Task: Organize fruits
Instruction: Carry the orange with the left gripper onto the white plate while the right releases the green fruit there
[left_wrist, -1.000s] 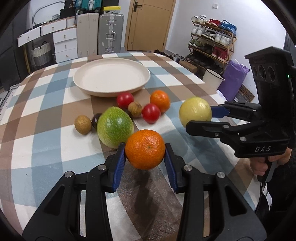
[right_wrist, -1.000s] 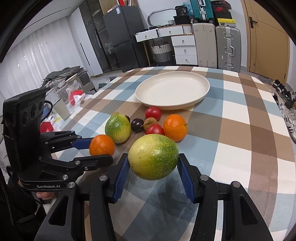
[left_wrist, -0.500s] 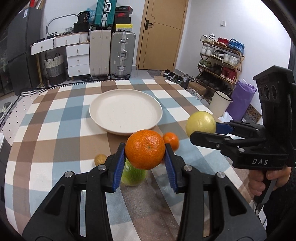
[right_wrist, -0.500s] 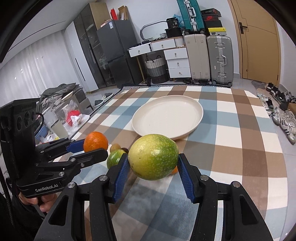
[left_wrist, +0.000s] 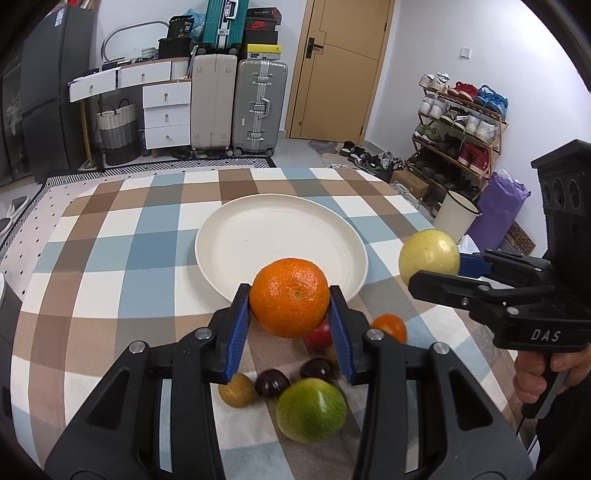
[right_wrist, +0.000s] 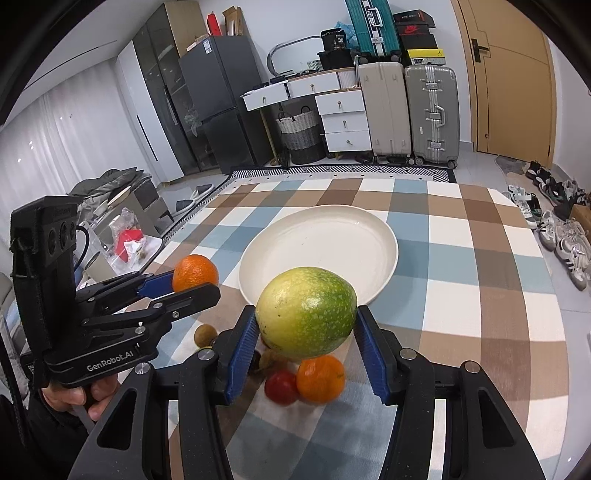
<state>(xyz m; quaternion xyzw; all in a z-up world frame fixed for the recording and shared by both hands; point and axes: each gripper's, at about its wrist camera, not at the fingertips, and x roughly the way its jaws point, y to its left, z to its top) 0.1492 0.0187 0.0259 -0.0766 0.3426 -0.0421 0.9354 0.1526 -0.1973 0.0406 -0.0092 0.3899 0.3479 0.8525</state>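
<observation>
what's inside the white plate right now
Nothing visible: the white plate looks bare. Its near rim is hidden behind the orange in the left gripper and the green-yellow fruit in the right gripper.

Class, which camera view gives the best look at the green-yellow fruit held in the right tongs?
The right wrist view: the green-yellow fruit sits central, large and sharp, clamped in the right tongs. The left wrist view shows only its pale yellow side, small, partly hidden.
</observation>
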